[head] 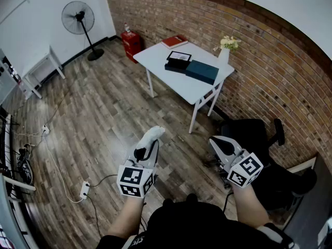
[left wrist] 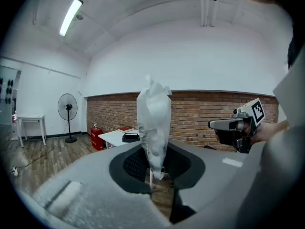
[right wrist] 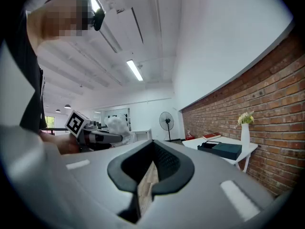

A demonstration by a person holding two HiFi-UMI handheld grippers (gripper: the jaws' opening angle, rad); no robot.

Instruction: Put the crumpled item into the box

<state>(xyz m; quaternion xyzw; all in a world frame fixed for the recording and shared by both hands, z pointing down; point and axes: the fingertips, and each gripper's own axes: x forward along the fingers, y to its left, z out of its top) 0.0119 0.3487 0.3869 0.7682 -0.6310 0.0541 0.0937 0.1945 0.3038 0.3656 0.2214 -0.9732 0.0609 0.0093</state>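
Note:
The crumpled item point(head: 154, 134), a white wad of paper or plastic, sticks out of my left gripper point(head: 149, 144), which is shut on it and held in the air above the wooden floor. In the left gripper view the wad point(left wrist: 154, 120) stands upright between the jaws. Far ahead, the black open box point(head: 178, 61) lies on the white table point(head: 161, 56), with its dark teal lid point(head: 202, 71) beside it. My right gripper point(head: 217, 143) hovers to the right, shut and empty, and in its own view point(right wrist: 151, 165) only a thin slit shows between the jaws.
On the table are also a red book point(head: 175, 41) and a white vase with flowers point(head: 226, 50). A black office chair point(head: 259, 136) stands near my right gripper. A standing fan point(head: 79, 19), a red canister point(head: 132, 42), a white bench point(head: 40, 71) and a floor power strip point(head: 84, 190) are around.

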